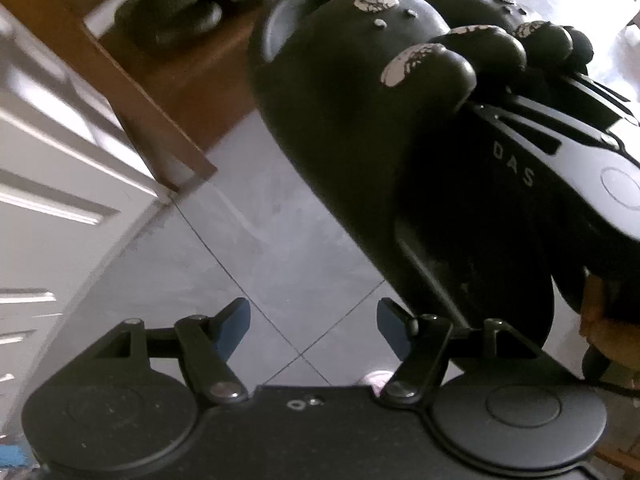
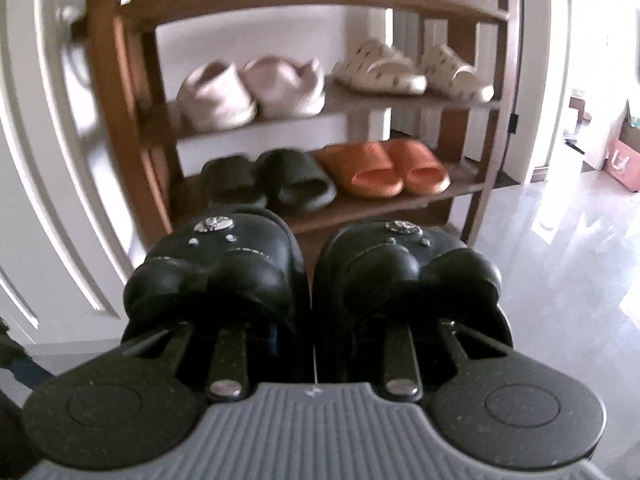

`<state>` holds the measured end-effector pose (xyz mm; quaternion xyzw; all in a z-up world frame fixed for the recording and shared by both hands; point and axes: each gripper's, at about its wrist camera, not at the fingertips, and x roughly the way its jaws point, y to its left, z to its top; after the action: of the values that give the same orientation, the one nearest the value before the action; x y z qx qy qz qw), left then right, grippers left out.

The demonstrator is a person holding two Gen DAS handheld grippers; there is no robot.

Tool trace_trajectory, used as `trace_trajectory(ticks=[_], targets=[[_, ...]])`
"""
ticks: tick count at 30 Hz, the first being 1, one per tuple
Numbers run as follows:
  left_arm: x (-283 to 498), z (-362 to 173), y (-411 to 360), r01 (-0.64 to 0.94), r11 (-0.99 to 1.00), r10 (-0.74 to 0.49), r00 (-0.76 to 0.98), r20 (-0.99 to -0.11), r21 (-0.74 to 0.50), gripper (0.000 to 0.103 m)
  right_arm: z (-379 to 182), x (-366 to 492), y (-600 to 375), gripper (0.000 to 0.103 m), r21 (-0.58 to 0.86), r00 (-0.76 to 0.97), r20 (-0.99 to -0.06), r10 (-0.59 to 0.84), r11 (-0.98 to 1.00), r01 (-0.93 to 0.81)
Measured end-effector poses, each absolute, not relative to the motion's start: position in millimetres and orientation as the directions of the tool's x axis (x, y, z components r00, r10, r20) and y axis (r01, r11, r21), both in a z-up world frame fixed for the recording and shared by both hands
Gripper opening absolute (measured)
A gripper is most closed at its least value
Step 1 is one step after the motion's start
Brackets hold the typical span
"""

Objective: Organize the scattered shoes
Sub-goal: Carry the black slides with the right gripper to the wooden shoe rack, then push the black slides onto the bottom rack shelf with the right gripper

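Observation:
My right gripper (image 2: 312,332) is shut on a pair of black slippers with silver studs. One finger reaches under the strap of the left slipper (image 2: 216,272) and the other under the strap of the right slipper (image 2: 404,276), pinching their inner walls together; the fingertips are hidden. The pair hangs in the air in front of the brown shoe rack (image 2: 120,120). In the left wrist view the same black slippers (image 1: 340,92) fill the upper right. My left gripper (image 1: 315,318) points down at the tiled floor, open, with nothing between its fingers.
The rack's shelves hold pink slippers (image 2: 248,96), cream sandals (image 2: 400,72), dark green slippers (image 2: 272,184) and orange slippers (image 2: 384,168). A white panelled door (image 1: 48,152) stands left of the rack. Grey floor tiles (image 1: 260,240) lie below, and a pink box (image 2: 624,164) sits far right.

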<state>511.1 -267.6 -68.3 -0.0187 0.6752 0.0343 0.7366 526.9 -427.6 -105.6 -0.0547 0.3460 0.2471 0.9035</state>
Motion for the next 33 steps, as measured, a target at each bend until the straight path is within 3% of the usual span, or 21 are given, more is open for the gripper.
trace_trajectory(ticks=[6, 18, 25, 31, 33], targets=[[529.6, 8.1, -278.4, -0.084, 0.995, 0.051, 0.079, -0.996, 0.045, 0.07, -25.6, 534.2, -445.0, 0.033, 0.07, 0.613, -0.678, 0.407, 0.865, -0.497], [546.3, 55.8, -285.8, -0.109, 0.991, 0.079, 0.065, -0.995, 0.071, 0.07, 39.0, 548.8, -457.6, 0.033, 0.11, 0.59, -0.685, 0.428, 0.861, -0.497], [558.6, 20.5, -279.4, -0.142, 0.989, 0.052, 0.029, -0.998, 0.048, 0.07, 6.5, 568.0, -456.7, 0.033, 0.105, 0.554, -0.722, 0.414, 0.857, -0.504], [577.5, -56.0, -260.9, -0.147, 0.988, 0.063, 0.044, -0.997, 0.056, 0.07, -59.3, 593.2, -442.3, 0.033, 0.076, 0.542, -0.743, 0.393, 0.854, -0.514], [582.3, -86.8, -256.0, -0.174, 0.983, 0.063, 0.039, -0.997, 0.055, 0.07, -104.4, 603.8, -434.1, 0.033, 0.079, 0.549, -0.73, 0.407, 0.848, -0.524]])
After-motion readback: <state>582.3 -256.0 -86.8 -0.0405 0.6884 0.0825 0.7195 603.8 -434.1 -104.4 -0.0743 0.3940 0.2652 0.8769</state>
